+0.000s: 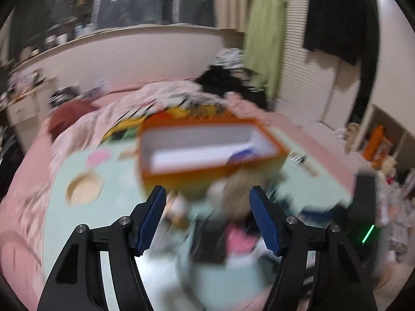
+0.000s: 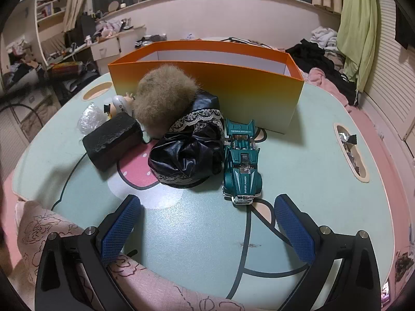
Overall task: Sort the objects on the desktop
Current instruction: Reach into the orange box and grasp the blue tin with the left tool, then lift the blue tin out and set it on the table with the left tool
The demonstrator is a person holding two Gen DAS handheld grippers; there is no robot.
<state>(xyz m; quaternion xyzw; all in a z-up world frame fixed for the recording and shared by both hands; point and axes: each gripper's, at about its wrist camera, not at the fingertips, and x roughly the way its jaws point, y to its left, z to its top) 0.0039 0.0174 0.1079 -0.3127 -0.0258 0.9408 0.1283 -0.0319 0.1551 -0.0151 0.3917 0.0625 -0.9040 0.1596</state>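
An open orange box [image 2: 220, 83] stands at the back of the mint table [image 2: 311, 160]. In front of it lie a furry tan ball [image 2: 163, 98], a dark lace-trimmed cloth [image 2: 189, 150], a teal toy car [image 2: 242, 165], a black block [image 2: 111, 140] and a small doll [image 2: 122, 105]. My right gripper [image 2: 207, 223] is open and empty, low over the table just short of the car. The left wrist view is blurred: my left gripper [image 1: 207, 212] is open and empty above the table, with the orange box [image 1: 207, 147] and furry ball [image 1: 238, 191] ahead.
A crumpled clear wrapper [image 2: 89, 119] lies at the left of the pile. The table has cut-out pockets at the left [image 2: 97, 90] and right [image 2: 350, 153]. A pink patterned blanket [image 2: 77, 246] lies under the right gripper. Clothes and a bed surround the table.
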